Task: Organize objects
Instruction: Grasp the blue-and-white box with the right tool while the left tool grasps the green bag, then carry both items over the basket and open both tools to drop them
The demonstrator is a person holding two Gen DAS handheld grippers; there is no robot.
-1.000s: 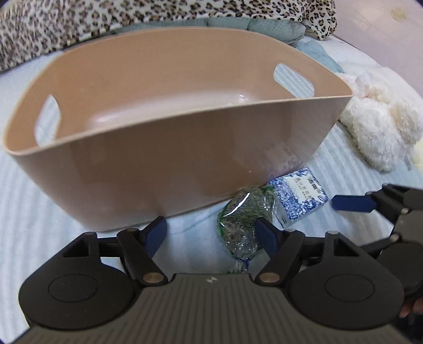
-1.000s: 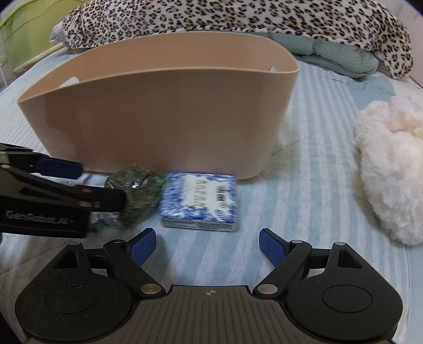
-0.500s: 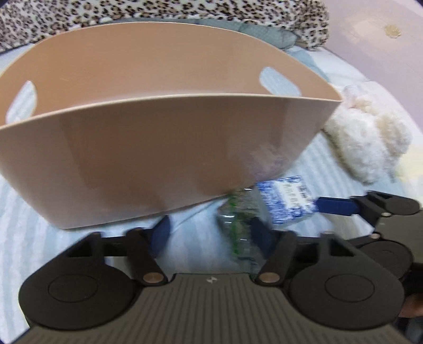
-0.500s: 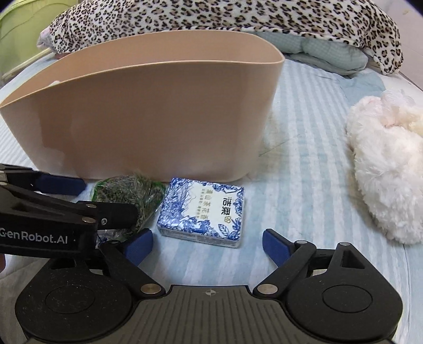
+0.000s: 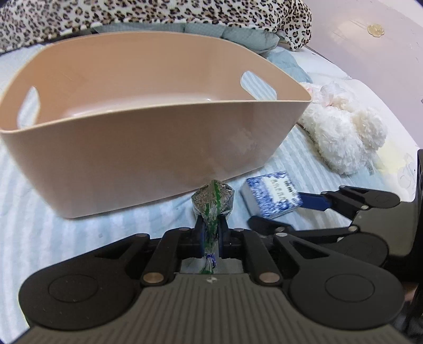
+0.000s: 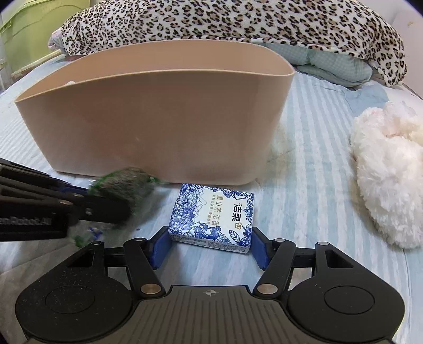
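Note:
A tan plastic basket (image 5: 148,148) with handle slots stands on the striped bed, also in the right wrist view (image 6: 158,127). My left gripper (image 5: 210,232) is shut on a clear green-striped bag of dried herbs (image 5: 212,202), held just in front of the basket; the bag is blurred in the right wrist view (image 6: 124,182). A blue-and-white tissue pack (image 6: 212,218) lies on the bed, also in the left wrist view (image 5: 272,194). My right gripper (image 6: 208,244) has its blue pads on both sides of the pack's near end, touching or nearly so.
A white plush toy (image 6: 388,182) lies right of the basket, also in the left wrist view (image 5: 343,132). A leopard-print blanket (image 6: 238,23) and grey-green pillows (image 6: 330,66) lie behind it. A green bin (image 6: 31,29) stands at the far left.
My left gripper closed on the herb bag and lifted it. My right gripper moved forward and narrowed around the tissue pack.

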